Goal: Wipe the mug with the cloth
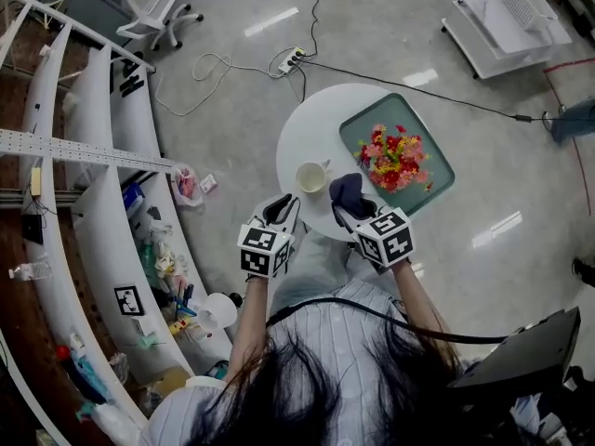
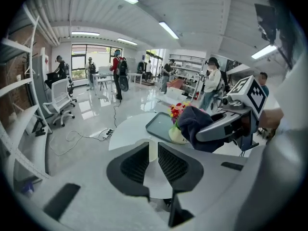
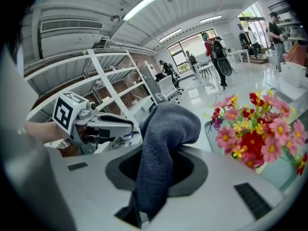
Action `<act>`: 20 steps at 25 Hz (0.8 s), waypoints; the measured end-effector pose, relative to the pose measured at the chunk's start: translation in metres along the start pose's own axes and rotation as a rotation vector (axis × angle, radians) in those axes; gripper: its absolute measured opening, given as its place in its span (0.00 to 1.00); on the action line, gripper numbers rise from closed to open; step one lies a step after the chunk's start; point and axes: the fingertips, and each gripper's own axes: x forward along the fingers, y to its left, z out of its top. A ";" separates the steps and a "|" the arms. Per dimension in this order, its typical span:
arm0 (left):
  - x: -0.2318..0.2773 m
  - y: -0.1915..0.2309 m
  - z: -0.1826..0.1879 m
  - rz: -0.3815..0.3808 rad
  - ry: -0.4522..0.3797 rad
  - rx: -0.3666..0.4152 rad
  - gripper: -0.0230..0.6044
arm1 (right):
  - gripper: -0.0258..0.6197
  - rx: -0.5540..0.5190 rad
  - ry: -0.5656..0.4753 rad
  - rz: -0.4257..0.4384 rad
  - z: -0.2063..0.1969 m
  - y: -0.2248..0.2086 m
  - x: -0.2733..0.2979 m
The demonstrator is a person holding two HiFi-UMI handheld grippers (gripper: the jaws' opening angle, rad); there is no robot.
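Note:
A cream mug (image 1: 312,177) stands on the round white table (image 1: 316,124), near its front edge. In the left gripper view the mug (image 2: 176,135) is half hidden behind the cloth. My right gripper (image 1: 346,212) is shut on a dark blue cloth (image 1: 349,191), which bunches up just right of the mug. In the right gripper view the cloth (image 3: 161,138) hangs over and between the jaws and hides the mug. My left gripper (image 1: 282,208) hovers at the table's front edge, below and left of the mug; its jaws stand almost together with nothing between them (image 2: 153,154).
A green tray (image 1: 437,161) holding a bunch of red, pink and yellow flowers (image 1: 393,156) fills the table's right half. White curved shelves (image 1: 93,203) run along the left. Cables and a power strip (image 1: 290,60) lie on the floor beyond the table.

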 end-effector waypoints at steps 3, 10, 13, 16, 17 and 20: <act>0.010 0.011 0.012 -0.023 0.008 0.052 0.11 | 0.21 0.000 0.004 -0.017 0.006 -0.001 0.011; 0.036 0.036 0.020 -0.123 0.054 0.120 0.11 | 0.21 -0.071 0.041 -0.105 0.017 -0.012 0.032; 0.049 0.039 0.017 -0.193 0.109 0.207 0.11 | 0.21 -0.128 0.086 -0.152 0.014 -0.020 0.037; 0.062 0.035 0.003 -0.281 0.199 0.334 0.12 | 0.21 -0.168 0.118 -0.190 0.007 -0.031 0.041; 0.065 0.035 -0.002 -0.305 0.233 0.386 0.12 | 0.21 -0.174 0.128 -0.200 0.005 -0.034 0.043; 0.074 0.037 -0.010 -0.353 0.300 0.523 0.16 | 0.21 -0.198 0.157 -0.227 0.001 -0.044 0.050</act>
